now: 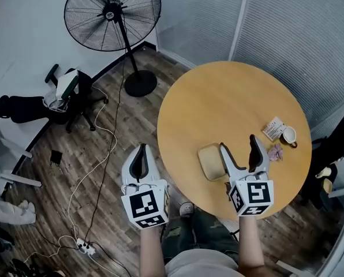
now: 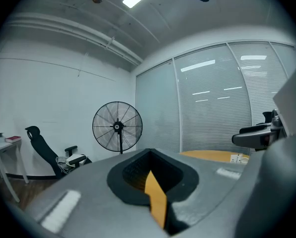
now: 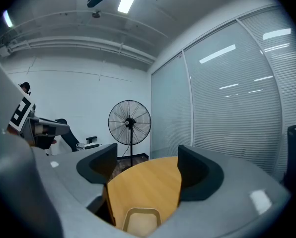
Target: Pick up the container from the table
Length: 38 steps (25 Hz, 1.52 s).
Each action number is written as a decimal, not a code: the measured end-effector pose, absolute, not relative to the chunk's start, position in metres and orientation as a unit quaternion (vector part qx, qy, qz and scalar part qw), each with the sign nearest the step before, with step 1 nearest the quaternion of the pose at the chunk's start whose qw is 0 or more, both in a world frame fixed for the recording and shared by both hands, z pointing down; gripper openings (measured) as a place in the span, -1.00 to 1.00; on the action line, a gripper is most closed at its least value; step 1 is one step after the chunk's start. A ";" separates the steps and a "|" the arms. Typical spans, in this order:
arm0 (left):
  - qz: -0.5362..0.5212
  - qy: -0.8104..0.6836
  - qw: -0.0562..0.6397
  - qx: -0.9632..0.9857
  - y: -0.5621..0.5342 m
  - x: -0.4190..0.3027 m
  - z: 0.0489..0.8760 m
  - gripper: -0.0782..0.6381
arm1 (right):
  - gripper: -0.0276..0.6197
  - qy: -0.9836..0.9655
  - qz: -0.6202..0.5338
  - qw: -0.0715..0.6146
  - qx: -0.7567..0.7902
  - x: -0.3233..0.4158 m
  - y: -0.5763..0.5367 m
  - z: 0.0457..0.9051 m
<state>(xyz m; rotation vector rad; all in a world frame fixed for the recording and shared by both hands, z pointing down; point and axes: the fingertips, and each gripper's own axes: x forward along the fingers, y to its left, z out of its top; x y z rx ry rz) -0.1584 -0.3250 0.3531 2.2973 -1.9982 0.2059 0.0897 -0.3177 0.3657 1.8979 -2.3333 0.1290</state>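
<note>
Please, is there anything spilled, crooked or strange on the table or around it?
Nothing on the table looks spilled or damaged: the container sits flat near its edge and the cup stands upright. Only a loose cable trails across the floor to a power strip.

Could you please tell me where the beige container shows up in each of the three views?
Head view: the container is on the round table, near its front edge, just left of the right gripper.
Left gripper view: not in it.
Right gripper view: bottom centre, low between the open jaws.
Shared landmark: the standing fan.
</note>
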 end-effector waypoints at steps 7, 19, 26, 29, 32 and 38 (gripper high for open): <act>0.088 -0.665 0.070 0.738 -0.324 -0.160 0.381 -0.78 | 0.29 -0.785 0.065 0.097 0.608 0.086 -0.320 0.395; 0.135 -0.656 0.105 0.735 -0.322 -0.141 0.437 -0.78 | 0.29 -0.795 0.115 0.165 0.572 0.084 -0.314 0.471; 0.162 -0.647 0.132 0.734 -0.314 -0.127 0.478 -0.78 | 0.28 -0.798 0.153 0.210 0.544 0.081 -0.300 0.528; 0.171 -0.646 0.145 0.730 -0.312 -0.130 0.492 -0.78 | 0.28 -0.796 0.165 0.228 0.536 0.076 -0.295 0.546; 0.178 -0.645 0.153 0.727 -0.310 -0.132 0.502 -0.78 | 0.28 -0.796 0.175 0.242 0.527 0.072 -0.290 0.561; 0.191 -0.641 0.170 0.724 -0.302 -0.127 0.524 -0.78 | 0.20 -0.800 0.191 0.268 0.502 0.065 -0.278 0.587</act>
